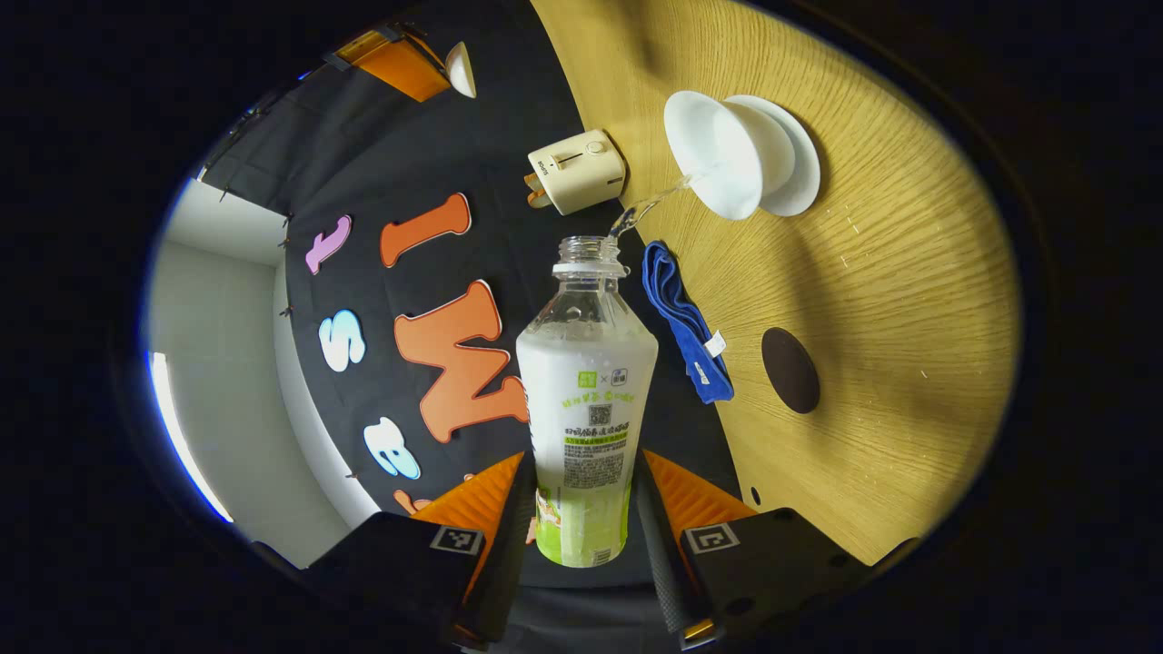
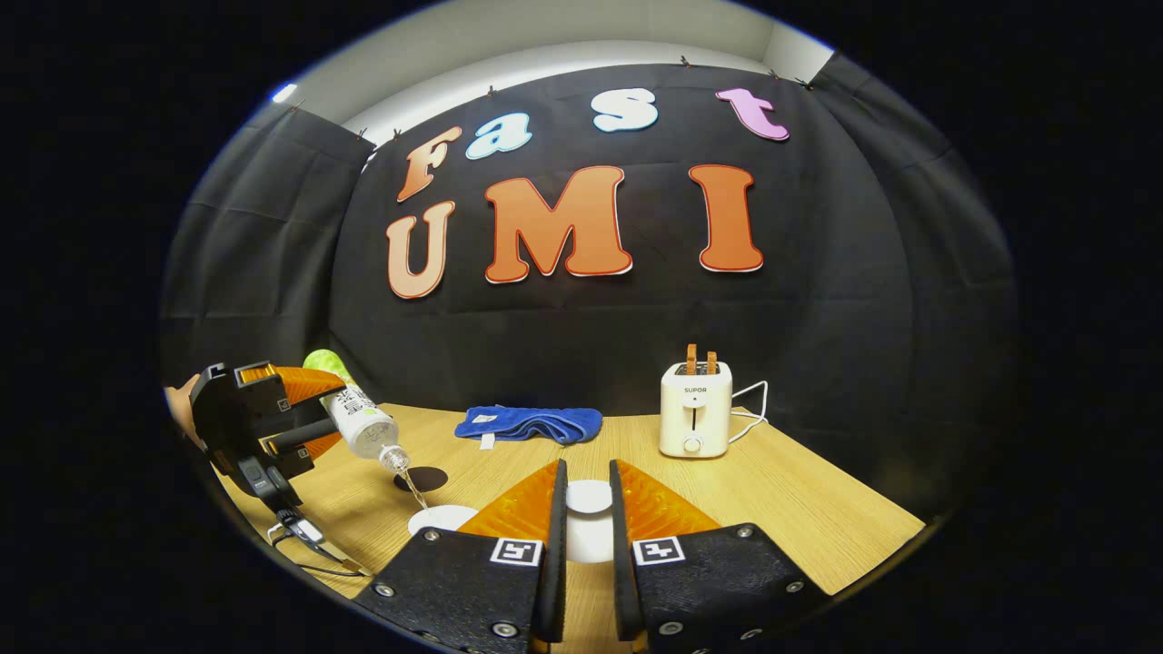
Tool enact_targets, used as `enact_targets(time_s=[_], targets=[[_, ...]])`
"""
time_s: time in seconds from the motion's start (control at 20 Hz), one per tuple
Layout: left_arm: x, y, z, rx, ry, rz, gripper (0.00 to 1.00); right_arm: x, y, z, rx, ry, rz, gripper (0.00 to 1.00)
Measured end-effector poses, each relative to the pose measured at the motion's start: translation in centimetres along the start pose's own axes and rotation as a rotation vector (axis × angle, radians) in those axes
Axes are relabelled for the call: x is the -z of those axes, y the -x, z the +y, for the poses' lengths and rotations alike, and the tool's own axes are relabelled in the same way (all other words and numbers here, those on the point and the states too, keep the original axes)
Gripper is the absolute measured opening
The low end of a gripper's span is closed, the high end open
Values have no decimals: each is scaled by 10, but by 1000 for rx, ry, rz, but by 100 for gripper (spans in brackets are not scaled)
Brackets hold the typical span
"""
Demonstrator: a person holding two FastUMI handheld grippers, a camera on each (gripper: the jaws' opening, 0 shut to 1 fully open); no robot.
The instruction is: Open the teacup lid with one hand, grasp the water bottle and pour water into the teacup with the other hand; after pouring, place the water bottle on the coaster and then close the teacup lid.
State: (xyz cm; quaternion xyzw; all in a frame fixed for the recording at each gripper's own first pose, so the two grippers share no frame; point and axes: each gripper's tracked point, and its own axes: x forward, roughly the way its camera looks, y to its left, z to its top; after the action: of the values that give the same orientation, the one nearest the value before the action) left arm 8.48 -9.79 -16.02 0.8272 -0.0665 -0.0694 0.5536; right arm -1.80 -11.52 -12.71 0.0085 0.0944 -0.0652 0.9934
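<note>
My left gripper (image 1: 583, 472) is shut on a clear water bottle (image 1: 586, 363) with a white and green label. The bottle is uncapped and tipped, and a thin stream of water (image 1: 650, 207) runs from its mouth into the white teacup (image 1: 718, 163) on its saucer (image 1: 800, 154). A dark round coaster (image 1: 790, 370) lies bare on the wooden table. In the right gripper view, my right gripper (image 2: 587, 490) is shut on the white teacup lid (image 2: 589, 500), held above the table. To its left, the left gripper (image 2: 313, 422) tilts the bottle (image 2: 359, 418) over the teacup (image 2: 442, 520), beside the coaster (image 2: 421, 479).
A folded blue cloth (image 2: 529, 423) lies near the back of the wooden table (image 2: 800, 509). A cream toaster (image 2: 695, 421) with a white cord stands at the back right. A cable trails off the table's front left edge under the left gripper.
</note>
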Motion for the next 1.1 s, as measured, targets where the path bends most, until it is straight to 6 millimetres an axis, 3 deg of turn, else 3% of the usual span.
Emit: enact_targets(time_s=[0.3, 0.6, 0.65, 0.7, 1.1], targets=[[1, 3, 11, -20, -51, -13, 67, 0, -1, 4, -8, 1, -1, 22], [6, 2, 23, -44, -97, -14, 64, -4, -1, 5, -15, -1, -5, 22], [5, 3, 24, -49, -106, -18, 64, -5, -1, 6, -15, 0, -7, 17], [6, 4, 27, -55, -114, -19, 63, -6, -1, 8, -19, 2, -10, 22], [-4, 5, 39, -80, -160, -37, 63, -13, 2, 13, -33, -1, -26, 22]])
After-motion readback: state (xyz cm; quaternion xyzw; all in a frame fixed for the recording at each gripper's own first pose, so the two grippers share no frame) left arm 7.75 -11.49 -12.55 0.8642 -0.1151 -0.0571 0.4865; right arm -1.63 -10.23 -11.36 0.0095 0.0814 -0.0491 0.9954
